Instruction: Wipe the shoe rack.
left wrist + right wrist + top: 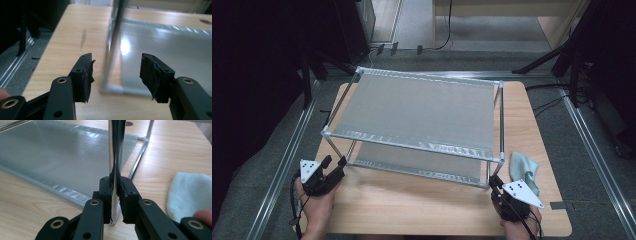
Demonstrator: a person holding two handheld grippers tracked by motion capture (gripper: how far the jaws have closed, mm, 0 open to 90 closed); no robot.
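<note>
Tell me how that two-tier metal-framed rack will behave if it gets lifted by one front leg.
The rack looks light: thin tubes and sheet-like shelves. Held by one leg, as the right gripper has it, it would probably tilt and twist. The polished chrome leg may slip between the fingers.

One metal rack [414,112] stands on one wooden table [412,205]. The rack has two grey mesh shelves, one above the other, and four upright corner posts. One pale cloth [524,170] lies just beside the rack's near right post. Two black grippers sit at the rack's near corners, one at each.
</note>
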